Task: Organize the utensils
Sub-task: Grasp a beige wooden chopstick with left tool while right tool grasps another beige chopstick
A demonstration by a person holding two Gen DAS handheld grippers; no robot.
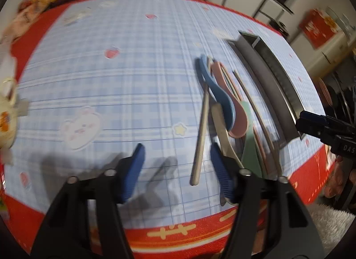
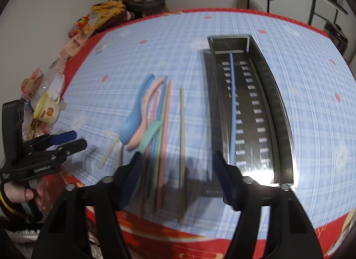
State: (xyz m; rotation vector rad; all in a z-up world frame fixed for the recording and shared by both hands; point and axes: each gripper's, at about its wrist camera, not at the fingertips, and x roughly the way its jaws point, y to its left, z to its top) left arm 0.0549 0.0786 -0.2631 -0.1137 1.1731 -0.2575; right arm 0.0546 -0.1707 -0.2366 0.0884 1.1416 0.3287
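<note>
Right now both grippers are released w/ nothing between the jaws: left gripper [image 1: 175, 170] hovers low over the near table edge, right gripper [image 2: 178, 176] hangs over the gap between the pile and the tray

Utensils lie in a loose heap on the table [image 2: 115, 65], just left of the metal tray [image 2: 282, 112]: blue spoon [image 2: 135, 116], pink spoon [image 2: 144, 123] and green spoon [image 2: 151, 132] overlapping, coloured chopsticks [image 2: 163, 125] beside them, one beige chopstick [image 2: 182, 147] lying apart nearer the tray. One blue chopstick [image 2: 232, 107] sits inside the tray already

Handling, as a guess: all look like light, stiff plastic, smooth so prob slippery in a pinch; not fragile. Spoons best taken across the handle, not the bowl. Chopsticks are thin and flat on the cloth, so pinch near mid-length or they'll tip. Beige one alone is the easiest pick; the stacked ones will drag neighbours along

Tray's near-side wall stands between pile and slot, so anything needs lifting over it. Mug [image 2: 47, 108] and snack packets [image 2: 98, 20] sit well off to the far left, not in the way; frames are blurry, so exact chopstick count is unclear
</note>
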